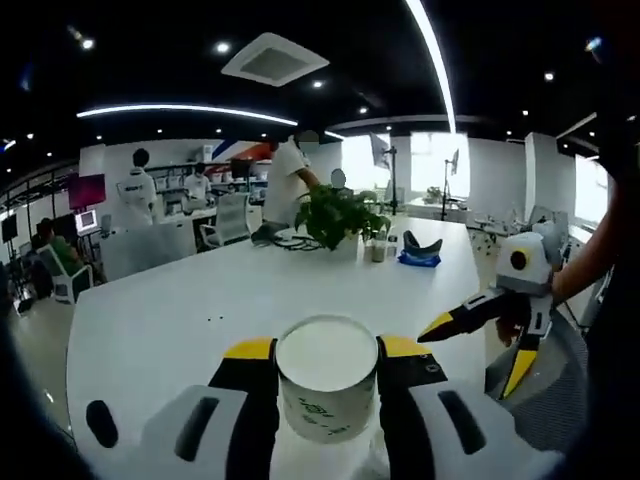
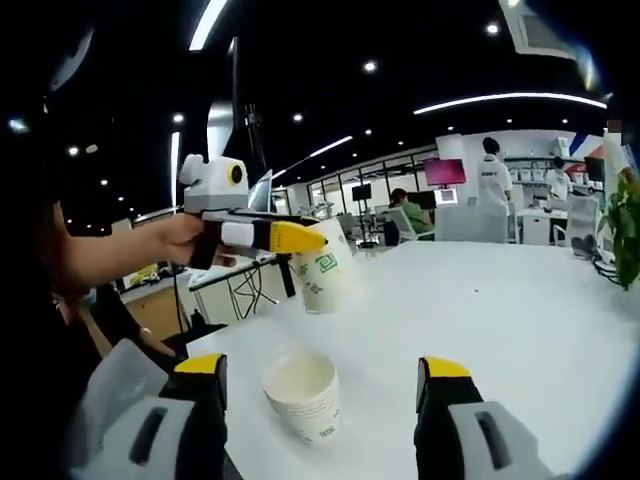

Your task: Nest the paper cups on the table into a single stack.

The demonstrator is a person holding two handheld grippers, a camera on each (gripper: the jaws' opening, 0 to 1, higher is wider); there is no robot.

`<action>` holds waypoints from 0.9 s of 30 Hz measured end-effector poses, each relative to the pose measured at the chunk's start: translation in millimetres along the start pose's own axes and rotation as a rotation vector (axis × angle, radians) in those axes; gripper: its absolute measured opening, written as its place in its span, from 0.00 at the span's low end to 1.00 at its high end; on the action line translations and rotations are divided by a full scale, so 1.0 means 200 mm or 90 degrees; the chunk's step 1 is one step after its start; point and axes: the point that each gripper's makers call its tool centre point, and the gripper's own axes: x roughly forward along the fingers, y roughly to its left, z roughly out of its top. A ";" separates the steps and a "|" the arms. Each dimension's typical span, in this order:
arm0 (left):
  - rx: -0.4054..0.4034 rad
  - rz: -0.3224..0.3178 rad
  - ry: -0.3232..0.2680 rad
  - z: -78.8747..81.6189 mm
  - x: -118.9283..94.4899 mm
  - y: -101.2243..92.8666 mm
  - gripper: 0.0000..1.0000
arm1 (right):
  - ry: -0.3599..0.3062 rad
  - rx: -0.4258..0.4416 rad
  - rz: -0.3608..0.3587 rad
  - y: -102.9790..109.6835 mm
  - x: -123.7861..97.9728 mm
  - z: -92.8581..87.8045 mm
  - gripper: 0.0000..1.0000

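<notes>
Between left gripper (image 1: 327, 350) jaws: clamped white paper cup (image 1: 326, 377). Right gripper (image 2: 324, 370) view: wide-open jaws, nested cup stack (image 2: 303, 395) on table (image 2: 500, 300).

White cup (image 1: 326, 385) with green print; white stack (image 2: 303, 396); white table (image 1: 200, 300); grippers (image 2: 323, 375) grey-white with black jaws, yellow tips; green plant (image 1: 335, 215).

The left gripper (image 1: 327, 362) clamps a white paper cup with green print (image 1: 326, 378) between its yellow-tipped black fingers (image 1: 250, 352), above the white worktop (image 1: 200, 300). At right, the right gripper (image 1: 478, 345) hangs with its fingers spread, and a green potted plant (image 1: 336, 216) stands farther back.
</notes>
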 end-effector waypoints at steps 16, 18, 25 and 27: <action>-0.010 -0.045 -0.025 0.04 -0.05 -0.12 0.36 | -0.029 0.008 0.043 0.07 0.07 0.07 0.67; -0.003 -0.055 -0.026 0.04 -0.05 -0.14 0.36 | -0.027 0.005 0.047 0.07 0.08 0.07 0.65; -0.006 -0.096 -0.038 0.04 -0.06 -0.22 0.36 | -0.019 0.007 0.066 0.10 0.09 0.06 0.53; -0.006 -0.104 -0.040 0.04 -0.06 -0.24 0.36 | -0.019 0.011 0.071 0.11 0.09 0.06 0.54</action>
